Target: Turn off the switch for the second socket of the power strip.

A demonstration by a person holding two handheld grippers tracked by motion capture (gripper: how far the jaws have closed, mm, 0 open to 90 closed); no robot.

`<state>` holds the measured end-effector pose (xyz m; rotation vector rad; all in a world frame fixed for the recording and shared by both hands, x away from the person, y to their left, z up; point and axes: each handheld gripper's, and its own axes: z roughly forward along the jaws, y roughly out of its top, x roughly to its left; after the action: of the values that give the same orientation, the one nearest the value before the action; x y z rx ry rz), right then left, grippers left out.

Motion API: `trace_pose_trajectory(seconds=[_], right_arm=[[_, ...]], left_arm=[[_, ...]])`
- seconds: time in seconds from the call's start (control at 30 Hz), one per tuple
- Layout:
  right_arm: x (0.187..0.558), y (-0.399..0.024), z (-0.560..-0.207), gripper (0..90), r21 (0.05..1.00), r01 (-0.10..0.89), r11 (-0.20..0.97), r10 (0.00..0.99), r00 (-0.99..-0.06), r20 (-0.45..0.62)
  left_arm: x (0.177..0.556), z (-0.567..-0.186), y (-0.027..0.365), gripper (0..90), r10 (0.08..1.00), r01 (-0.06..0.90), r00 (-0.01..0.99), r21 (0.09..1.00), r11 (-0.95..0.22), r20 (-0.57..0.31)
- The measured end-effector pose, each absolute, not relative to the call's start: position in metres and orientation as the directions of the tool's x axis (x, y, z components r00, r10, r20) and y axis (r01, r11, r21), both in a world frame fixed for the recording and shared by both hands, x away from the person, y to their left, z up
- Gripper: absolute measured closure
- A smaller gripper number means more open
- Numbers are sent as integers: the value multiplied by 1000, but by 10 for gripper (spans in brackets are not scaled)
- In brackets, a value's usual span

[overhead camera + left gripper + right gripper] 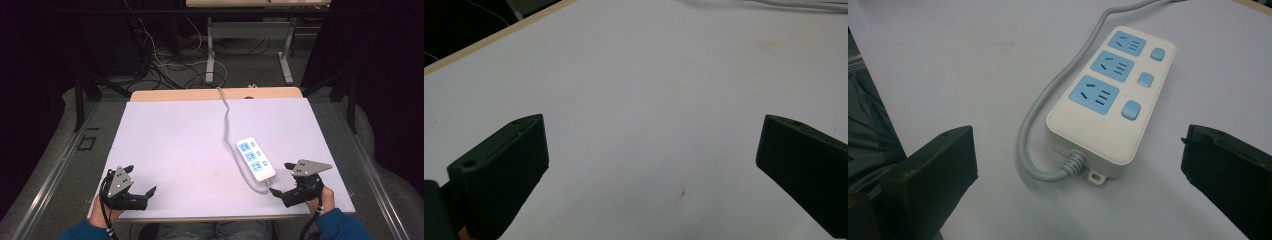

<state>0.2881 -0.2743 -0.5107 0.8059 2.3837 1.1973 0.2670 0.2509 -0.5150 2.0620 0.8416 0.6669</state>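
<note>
We see the white power strip [255, 158] lying flat on the right half of the desk [175, 145], its three blue sockets facing up, each with a blue switch beside it. Its grey cable [226, 117] leaves the near end, loops back along the strip's left side and runs to the far edge of the desk, where it drops out of sight. We cannot read any marking on the strip.

The right claw [282, 178] rests at the near right corner, just beside the strip's near end, jaws spread wide and holding nothing; in the right gripper view the power strip [1112, 100] lies between and beyond the jaws, untouched.

The left claw [140, 179] sits at the near left corner, well apart from the strip, jaws wide over bare desk, empty. Our sleeves are cut off by the bottom edge of the high view.
</note>
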Motion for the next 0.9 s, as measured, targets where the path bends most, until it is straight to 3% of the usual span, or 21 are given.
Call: trace_pose_trajectory(seconds=[0.9], right_arm=[[290, -273, -507, 15, 816, 325, 478, 656, -750, -85]], left_arm=[[268, -517, 250, 3, 744, 333, 645, 814, -475, 171]])
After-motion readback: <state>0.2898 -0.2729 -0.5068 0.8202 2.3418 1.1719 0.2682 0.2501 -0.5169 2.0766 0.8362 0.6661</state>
